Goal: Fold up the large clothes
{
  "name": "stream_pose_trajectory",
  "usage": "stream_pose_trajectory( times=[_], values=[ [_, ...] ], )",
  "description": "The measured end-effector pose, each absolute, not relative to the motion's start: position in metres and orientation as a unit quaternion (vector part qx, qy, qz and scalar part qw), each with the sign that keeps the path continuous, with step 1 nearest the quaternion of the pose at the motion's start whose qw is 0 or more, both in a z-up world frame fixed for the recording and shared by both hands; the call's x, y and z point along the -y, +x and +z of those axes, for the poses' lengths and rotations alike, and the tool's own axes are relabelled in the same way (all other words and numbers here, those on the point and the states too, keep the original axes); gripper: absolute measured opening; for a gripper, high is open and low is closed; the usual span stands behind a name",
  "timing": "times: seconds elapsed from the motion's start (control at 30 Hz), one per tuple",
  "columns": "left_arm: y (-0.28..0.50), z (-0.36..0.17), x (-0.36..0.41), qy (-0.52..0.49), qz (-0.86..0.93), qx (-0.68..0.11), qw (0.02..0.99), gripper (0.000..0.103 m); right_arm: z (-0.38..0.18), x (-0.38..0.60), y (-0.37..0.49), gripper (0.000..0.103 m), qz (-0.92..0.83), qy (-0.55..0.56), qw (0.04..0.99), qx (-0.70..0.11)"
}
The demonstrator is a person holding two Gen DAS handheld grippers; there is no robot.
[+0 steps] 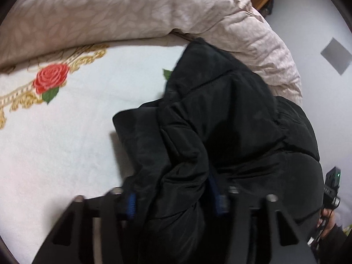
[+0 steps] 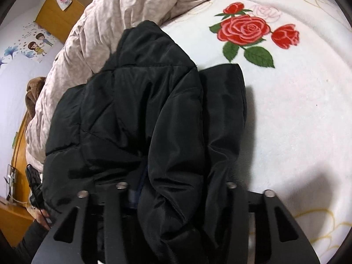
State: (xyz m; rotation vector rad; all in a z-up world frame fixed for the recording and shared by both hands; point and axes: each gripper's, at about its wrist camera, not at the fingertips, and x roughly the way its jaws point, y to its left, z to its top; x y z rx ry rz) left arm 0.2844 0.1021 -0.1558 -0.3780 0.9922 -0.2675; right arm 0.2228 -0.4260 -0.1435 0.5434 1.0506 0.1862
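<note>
A black padded jacket (image 1: 220,110) lies bunched on a white blanket, its hood end toward the far side. In the left wrist view a thick fold of it is pinched between the blue pads (image 1: 132,204) of my left gripper (image 1: 175,198), which is shut on the fabric. In the right wrist view the jacket (image 2: 143,99) fills the middle. My right gripper (image 2: 176,189) is shut on another bunched fold near the front edge, and its right pad is hidden by cloth. Each view shows the other hand and its device at the side edge.
The white blanket with red roses (image 1: 66,143) (image 2: 297,121) covers the bed. A crumpled pale pink duvet (image 1: 132,11) (image 2: 99,33) lies behind and beside the jacket. Wooden furniture (image 2: 59,13) and a brown garment (image 2: 33,92) stand by the wall.
</note>
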Motion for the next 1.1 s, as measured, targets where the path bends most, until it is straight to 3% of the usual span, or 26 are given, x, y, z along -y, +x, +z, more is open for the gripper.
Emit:
stream_pose_trajectory(
  times=[0.1, 0.2, 0.4, 0.7, 1.1],
  values=[
    [0.281, -0.137, -0.104, -0.165, -0.122, -0.468, 0.860, 0.028, -0.128, 0.421, 0.222, 0.027, 0.086, 0.241, 0.833, -0.492],
    [0.267, -0.107, -0.106, -0.148, -0.124, -0.445, 0.874, 0.024, -0.104, 0.417, 0.215, 0.023, 0.085, 0.226, 0.844, -0.479],
    [0.227, -0.062, -0.110, -0.140, -0.132, -0.409, 0.892, 0.024, -0.065, 0.410, 0.183, 0.022, 0.097, 0.220, 0.859, -0.453],
    [0.186, -0.055, -0.122, -0.139, -0.128, -0.409, 0.893, 0.024, -0.060, 0.407, 0.144, 0.022, 0.108, 0.228, 0.856, -0.450],
    [0.228, -0.015, -0.099, -0.135, -0.141, -0.369, 0.909, 0.024, -0.017, 0.426, 0.178, 0.023, 0.117, 0.207, 0.882, -0.408]
  ],
)
